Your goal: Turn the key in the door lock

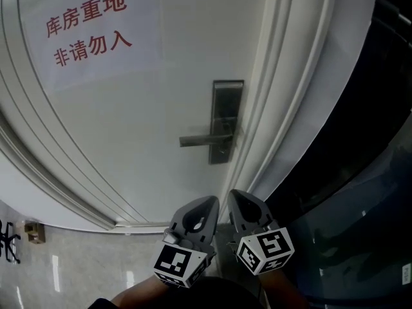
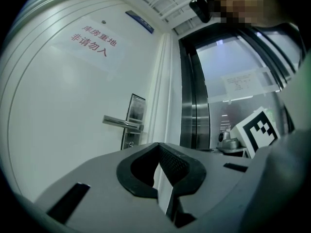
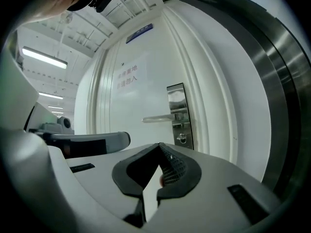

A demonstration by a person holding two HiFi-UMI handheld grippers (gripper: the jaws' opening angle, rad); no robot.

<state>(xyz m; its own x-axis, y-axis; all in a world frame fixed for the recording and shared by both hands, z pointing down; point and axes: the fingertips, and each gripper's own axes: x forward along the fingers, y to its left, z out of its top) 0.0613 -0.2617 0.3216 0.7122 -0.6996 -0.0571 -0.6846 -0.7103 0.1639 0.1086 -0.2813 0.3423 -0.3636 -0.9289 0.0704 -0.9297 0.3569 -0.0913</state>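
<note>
Hovering short of the door (image 1: 141, 134), not yet touching anything: left gripper (image 1: 206, 203) and right gripper (image 1: 242, 200) side by side, low, both with jaws pressed together, gripping nothing. Key (image 3: 181, 138) seemingly sitting in the lock (image 1: 222, 152) under the handle (image 1: 205, 138). Likely needing next: opening one gripper, reaching in, pinching the key.

Brushed metal lock plate (image 1: 227, 118) and lever handle (image 1: 206, 139); smooth matt white door (image 1: 148, 108); glossy floor (image 1: 84, 269).
</note>
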